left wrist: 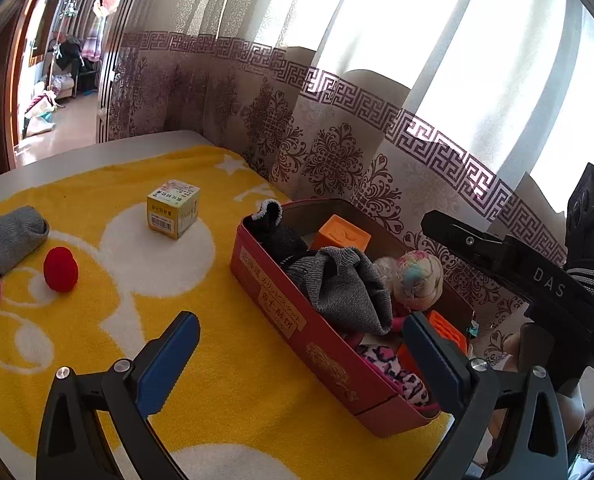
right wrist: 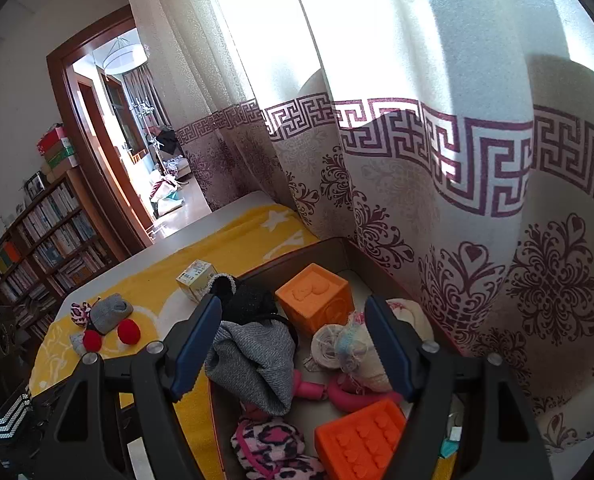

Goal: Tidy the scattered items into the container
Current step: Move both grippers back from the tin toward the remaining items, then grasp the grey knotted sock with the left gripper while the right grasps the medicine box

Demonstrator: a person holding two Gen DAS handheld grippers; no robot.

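A red box [left wrist: 297, 320] sits on the yellow towel [left wrist: 97, 320] against the curtain. It holds a grey sock [left wrist: 345, 292], a black sock [left wrist: 273, 228], orange blocks [right wrist: 313, 300], a yarn ball [left wrist: 417, 276] and a pink patterned sock [right wrist: 269, 444]. My left gripper [left wrist: 301, 360] is open and empty above the box's near wall. My right gripper [right wrist: 293, 348] is open and empty above the box's contents. On the towel lie a small yellow carton [left wrist: 173, 208], two red balls [left wrist: 60, 269] and a grey sock [left wrist: 15, 236].
A patterned curtain [left wrist: 337, 140] hangs right behind the box. The table's pale edge [left wrist: 77, 152] runs beyond the towel. A bookshelf [right wrist: 45, 232] and an open doorway [right wrist: 129, 152] stand to the left. The right gripper's body [left wrist: 537, 280] shows at the left wrist view's right.
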